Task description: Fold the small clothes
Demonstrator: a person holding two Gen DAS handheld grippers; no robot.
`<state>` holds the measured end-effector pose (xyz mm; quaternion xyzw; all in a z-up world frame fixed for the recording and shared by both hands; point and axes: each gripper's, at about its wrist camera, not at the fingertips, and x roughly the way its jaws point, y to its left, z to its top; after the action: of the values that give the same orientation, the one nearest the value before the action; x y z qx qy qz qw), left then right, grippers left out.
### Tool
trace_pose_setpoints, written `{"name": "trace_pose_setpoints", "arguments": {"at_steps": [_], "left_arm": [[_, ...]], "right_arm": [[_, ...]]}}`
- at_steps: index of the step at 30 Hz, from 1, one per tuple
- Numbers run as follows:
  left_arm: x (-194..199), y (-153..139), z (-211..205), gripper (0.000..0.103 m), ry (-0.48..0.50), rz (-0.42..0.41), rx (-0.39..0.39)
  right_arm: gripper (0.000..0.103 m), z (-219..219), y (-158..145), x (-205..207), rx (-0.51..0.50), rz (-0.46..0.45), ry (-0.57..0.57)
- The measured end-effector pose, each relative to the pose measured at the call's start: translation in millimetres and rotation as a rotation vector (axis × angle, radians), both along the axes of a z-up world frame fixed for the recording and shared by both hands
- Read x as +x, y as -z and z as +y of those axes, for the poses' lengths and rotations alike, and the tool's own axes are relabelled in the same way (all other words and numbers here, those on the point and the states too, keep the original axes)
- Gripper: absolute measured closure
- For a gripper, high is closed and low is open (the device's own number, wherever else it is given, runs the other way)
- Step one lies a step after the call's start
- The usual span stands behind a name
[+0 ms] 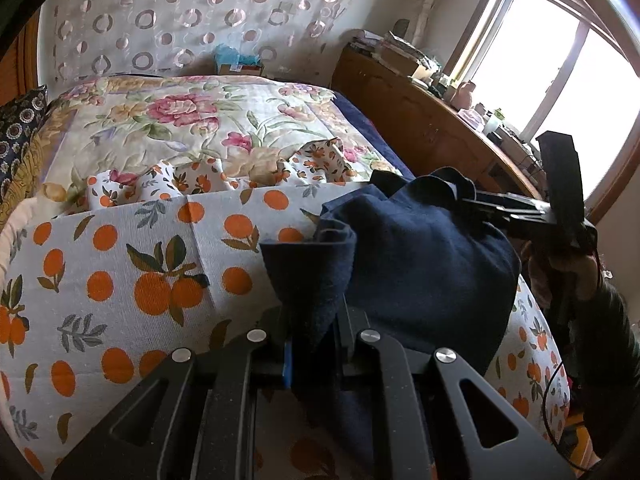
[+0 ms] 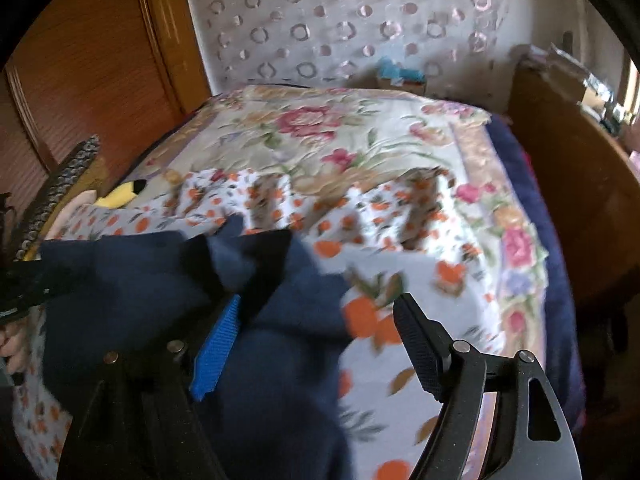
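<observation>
A navy blue garment (image 1: 420,264) lies bunched on the bed's orange-print sheet (image 1: 120,272). In the left wrist view my left gripper (image 1: 312,332) is shut on a hanging corner of it, which rises as a peak from between the narrow jaws. My right gripper (image 1: 480,206) reaches in from the right at the garment's far top edge. In the blurred right wrist view the right gripper (image 2: 320,304) stands wide open. The navy garment (image 2: 132,280) drapes over its blue-padded finger (image 2: 216,344), while the black pad (image 2: 420,348) is clear of the cloth. The left gripper (image 2: 28,284) shows dark at the far left.
A floral quilt (image 1: 180,120) covers the far half of the bed. A cluttered wooden desk (image 1: 420,96) under a bright window (image 1: 560,60) runs along the right side. A wooden wardrobe (image 2: 80,80), a dark patterned pillow (image 1: 20,132) and a yellow soft toy (image 2: 120,196) are on the left.
</observation>
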<state>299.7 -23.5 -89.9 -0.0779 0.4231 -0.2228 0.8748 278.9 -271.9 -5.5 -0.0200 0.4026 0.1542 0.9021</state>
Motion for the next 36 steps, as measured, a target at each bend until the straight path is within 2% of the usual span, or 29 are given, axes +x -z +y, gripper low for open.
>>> {"name": "trace_pose_setpoints", "arguments": {"at_steps": [3, 6, 11, 14, 20, 22, 28, 29, 32, 36], "left_arm": [[0, 1, 0, 0.088, 0.0, 0.001, 0.0], [0, 1, 0, 0.088, 0.0, 0.001, -0.002], [0, 2, 0, 0.088, -0.001, 0.002, -0.001], [0, 1, 0, 0.088, 0.0, 0.003, -0.001], [0, 6, -1, 0.088, 0.0, -0.003, 0.015], [-1, 6, -1, 0.088, 0.001, -0.002, 0.014], [-2, 4, -2, 0.089, 0.004, -0.01, 0.02], [-3, 2, -1, 0.089, 0.004, -0.013, 0.017], [-13, -13, 3, 0.09, 0.008, -0.042, -0.029], [-33, -41, 9, 0.091, 0.008, -0.107, -0.065]], "right_arm": [[0.024, -10, 2, 3, 0.055, 0.015, -0.007], [0.024, -14, -1, -4, 0.04, -0.012, -0.008], [0.024, -3, 11, 0, 0.023, 0.052, -0.02], [0.024, -4, 14, 11, 0.075, 0.088, -0.027], [0.024, 7, 17, 17, 0.066, 0.085, -0.066], [0.029, 11, 19, 16, 0.045, 0.075, -0.081], [0.058, 18, 22, 9, 0.046, 0.063, -0.126], [0.068, 17, 23, 8, 0.06, 0.063, -0.134], [0.075, 13, 22, 2, 0.08, 0.048, -0.154], [0.078, 13, 4, -14, 0.1, -0.04, -0.148]]}}
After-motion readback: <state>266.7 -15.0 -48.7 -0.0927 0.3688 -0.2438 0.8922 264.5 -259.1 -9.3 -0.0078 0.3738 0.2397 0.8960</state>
